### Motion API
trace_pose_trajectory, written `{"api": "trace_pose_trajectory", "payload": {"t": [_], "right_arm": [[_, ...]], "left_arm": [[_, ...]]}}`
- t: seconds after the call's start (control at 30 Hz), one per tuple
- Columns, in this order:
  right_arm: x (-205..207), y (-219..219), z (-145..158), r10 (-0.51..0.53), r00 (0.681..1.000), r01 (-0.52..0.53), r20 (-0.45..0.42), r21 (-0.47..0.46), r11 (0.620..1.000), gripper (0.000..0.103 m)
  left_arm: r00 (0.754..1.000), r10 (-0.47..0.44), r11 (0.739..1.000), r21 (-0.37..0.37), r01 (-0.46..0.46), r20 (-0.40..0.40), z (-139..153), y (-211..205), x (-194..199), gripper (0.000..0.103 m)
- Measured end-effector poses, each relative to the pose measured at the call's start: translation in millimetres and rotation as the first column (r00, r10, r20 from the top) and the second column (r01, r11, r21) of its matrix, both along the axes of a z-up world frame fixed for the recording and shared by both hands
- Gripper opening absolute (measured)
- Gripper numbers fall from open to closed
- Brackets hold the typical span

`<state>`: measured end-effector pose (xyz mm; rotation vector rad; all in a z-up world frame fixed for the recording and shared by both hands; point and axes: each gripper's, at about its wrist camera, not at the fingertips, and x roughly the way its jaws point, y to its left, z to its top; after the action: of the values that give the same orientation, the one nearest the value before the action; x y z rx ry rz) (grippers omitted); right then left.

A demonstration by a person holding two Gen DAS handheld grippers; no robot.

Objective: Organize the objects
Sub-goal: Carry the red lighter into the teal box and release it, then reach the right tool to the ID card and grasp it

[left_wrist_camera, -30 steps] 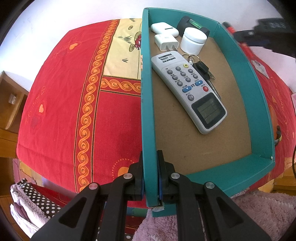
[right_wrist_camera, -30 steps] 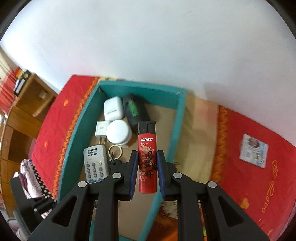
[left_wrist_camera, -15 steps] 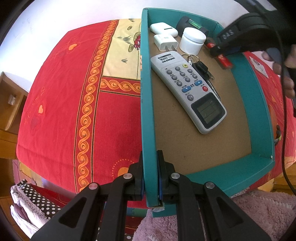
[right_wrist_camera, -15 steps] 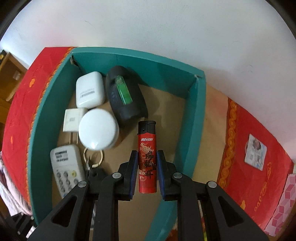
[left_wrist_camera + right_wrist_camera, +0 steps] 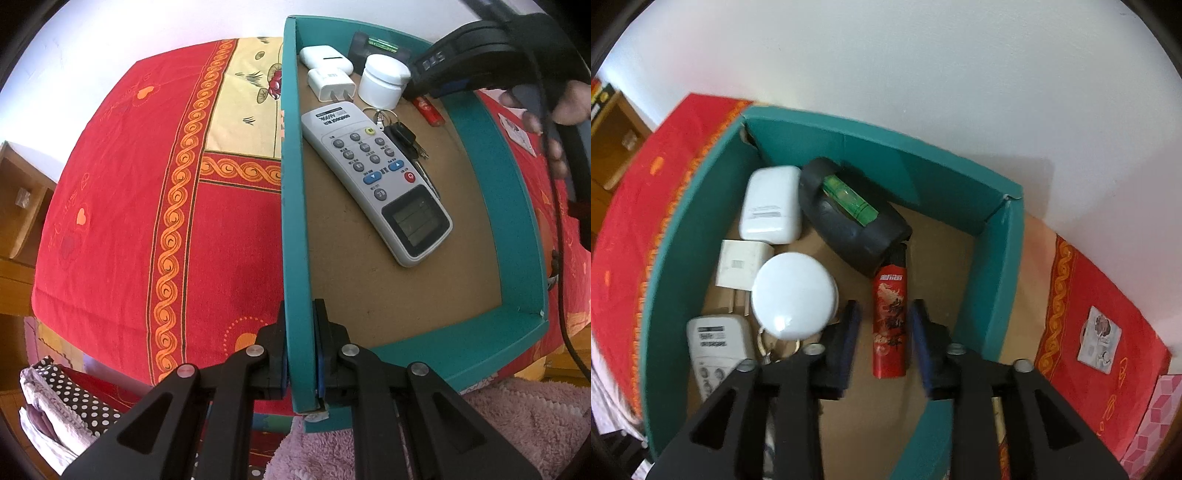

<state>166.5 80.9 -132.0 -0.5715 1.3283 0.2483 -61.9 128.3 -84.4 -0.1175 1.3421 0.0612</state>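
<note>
Releasing the lighter into the teal box while we steady its wall.

Nearest us, the left gripper stays clamped on the teal box wall; hold it firm. The right gripper is opening, pads clear of the red lighter lying on the box floor between them; we lift straight up. Farther in, the lighter's cap is hidden against the black case; the keys sit partly under the remote.

I'm seeing the white jar covering the key ring, my right gripper hiding most of the remote, and the lighter's print blurring.
</note>
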Motion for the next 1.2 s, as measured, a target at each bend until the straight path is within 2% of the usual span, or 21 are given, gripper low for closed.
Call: {"api": "trace_pose_trajectory", "payload": {"t": [0.1, 0.23, 0.4, 0.57, 0.67, 0.77, 0.83, 0.93, 1.0, 1.07, 1.2], "right_arm": [[-7.0, -7.1, 21.8, -0.001, 1.000, 0.000, 0.012, 0.080, 0.997, 0.037], [-17.6, -24.0, 48.1, -0.009, 1.000, 0.006, 0.018, 0.160, 0.987, 0.047], [-30.3, -56.8, 77.7, -0.059, 0.998, 0.052, 0.025, 0.225, 0.973, 0.050], [-24.9, -102.6, 80.2, -0.154, 0.987, 0.140, 0.046, 0.231, 0.963, 0.058], [-16.8, -138.6, 81.5, -0.201, 0.978, 0.187, 0.052, 0.198, 0.962, 0.064], [-3.9, -168.2, 74.8, -0.196, 0.979, 0.185, 0.048, 0.173, 0.967, 0.068], [4.1, -183.9, 69.1, -0.125, 0.992, 0.122, 0.010, 0.145, 0.982, 0.069], [12.6, -192.9, 52.6, 0.052, 0.997, -0.051, -0.057, 0.016, 0.999, 0.071], [14.0, -196.6, 46.5, 0.163, 0.984, -0.169, -0.071, -0.081, 0.982, 0.073], [16.5, -199.1, 43.8, 0.225, 0.971, -0.234, -0.081, -0.128, 0.964, 0.076], [25.9, -198.1, 44.8, 0.304, 0.948, -0.314, -0.093, -0.128, 0.941, 0.078]], "left_arm": [[1.000, -0.003, 1.000, -0.002, 0.003, 0.000, 0.0, 0.5, 0.1, 0.009], [1.000, -0.001, 1.000, -0.006, 0.001, 0.001, 0.9, 0.9, 0.0, 0.009], [1.000, -0.004, 1.000, -0.003, 0.004, -0.001, 0.9, 1.6, -0.3, 0.009], [1.000, 0.000, 1.000, -0.005, 0.000, 0.000, 0.1, 1.8, -0.9, 0.009], [1.000, 0.002, 1.000, -0.007, -0.002, 0.001, 0.0, 2.3, -1.2, 0.009], [1.000, 0.003, 1.000, -0.009, -0.003, 0.002, 0.2, 2.9, -2.1, 0.009], [1.000, 0.001, 1.000, -0.007, -0.001, 0.002, 0.3, 2.9, -2.3, 0.009], [1.000, -0.001, 1.000, -0.006, 0.001, 0.002, 0.3, 3.7, -3.1, 0.009], [1.000, 0.002, 1.000, -0.005, -0.002, 0.002, 0.3, 3.8, -3.4, 0.009], [1.000, 0.004, 1.000, -0.003, -0.004, 0.003, 0.1, 3.6, -4.1, 0.009], [1.000, 0.007, 1.000, -0.002, -0.007, 0.005, 0.1, 3.6, -5.5, 0.009]]}}
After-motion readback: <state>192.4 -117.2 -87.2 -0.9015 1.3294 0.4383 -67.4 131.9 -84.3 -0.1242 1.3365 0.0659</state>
